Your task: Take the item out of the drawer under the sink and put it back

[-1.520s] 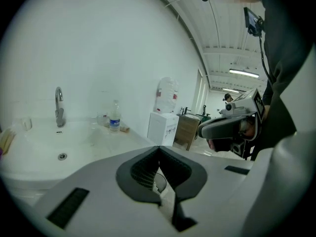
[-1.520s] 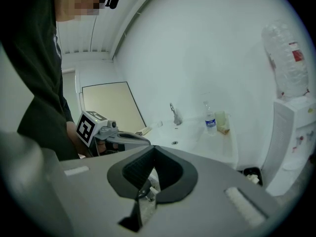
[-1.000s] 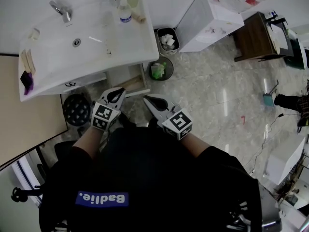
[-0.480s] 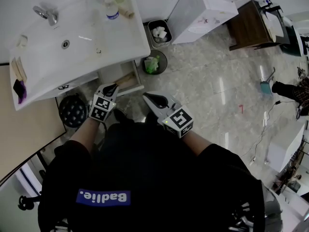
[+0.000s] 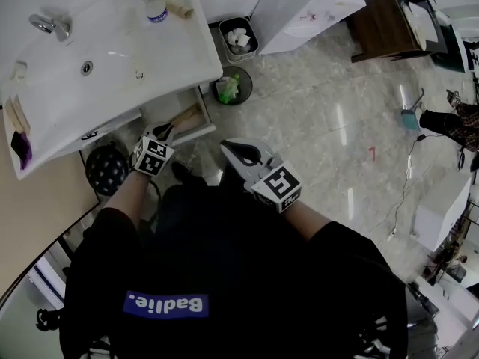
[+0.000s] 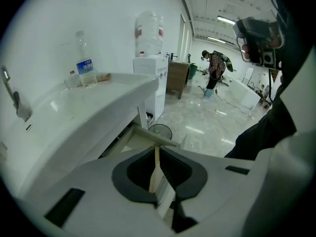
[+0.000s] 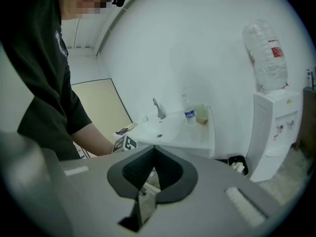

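With jaws pressed together, the left hand-held gripper [image 5: 168,129] is hovering by the drawer [image 5: 205,111], its wooden item [image 5: 185,118] lying at two o'clock, probably needing to spread next.

The glossy white ceramic sink [image 5: 112,66] stands over a pale grey floor [image 5: 322,126] veined like marble. The left gripper [image 5: 163,131] and the right gripper [image 5: 230,149] carry black-and-white square markers. The person's black shirt [image 5: 247,275] bears a blue patch with white lettering. The clear plastic bottle [image 5: 155,10] has a blue label.
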A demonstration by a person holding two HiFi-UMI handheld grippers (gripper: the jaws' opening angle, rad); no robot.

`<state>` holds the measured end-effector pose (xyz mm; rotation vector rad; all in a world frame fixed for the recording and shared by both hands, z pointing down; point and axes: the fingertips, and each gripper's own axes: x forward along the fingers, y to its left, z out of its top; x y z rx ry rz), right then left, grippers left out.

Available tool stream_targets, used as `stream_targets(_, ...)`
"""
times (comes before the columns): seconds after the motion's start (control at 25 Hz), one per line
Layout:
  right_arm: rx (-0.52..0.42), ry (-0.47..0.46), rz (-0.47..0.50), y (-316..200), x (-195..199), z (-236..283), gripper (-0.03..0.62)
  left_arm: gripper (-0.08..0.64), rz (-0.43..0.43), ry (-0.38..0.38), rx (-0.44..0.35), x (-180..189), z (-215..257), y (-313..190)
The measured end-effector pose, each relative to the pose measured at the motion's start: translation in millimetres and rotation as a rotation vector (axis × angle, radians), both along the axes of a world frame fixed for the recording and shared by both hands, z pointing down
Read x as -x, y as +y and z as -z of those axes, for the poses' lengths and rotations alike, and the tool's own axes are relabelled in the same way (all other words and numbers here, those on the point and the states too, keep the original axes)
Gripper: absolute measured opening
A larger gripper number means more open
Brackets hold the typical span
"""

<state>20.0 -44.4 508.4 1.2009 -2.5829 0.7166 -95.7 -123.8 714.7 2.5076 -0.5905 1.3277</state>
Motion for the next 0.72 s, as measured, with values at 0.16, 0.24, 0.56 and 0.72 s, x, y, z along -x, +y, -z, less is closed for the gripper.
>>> stream_targets(0.16, 0.014, 0.009, -0.012, 4, -6, -7, 0.002, 0.009, -0.029, -0.044, 0.014, 1, -23, 1)
stream_targets(0.24, 0.027, 0.013, -0.014, 9, -9, -12, 0.002, 0.011, -0.041, -0.062, 0.018, 1, -33, -2)
stream_targets(0.56, 0.085, 0.036, -0.05, 29, -26, -33, 0.002, 0.051, -0.066, -0.12, 0.056, -1, -78, -14)
stream_targets(0.72, 0.107, 0.046, -0.06, 37, -30, -42, 0.002, 0.064, -0.086, -0.152, 0.083, 0, -102, -14)
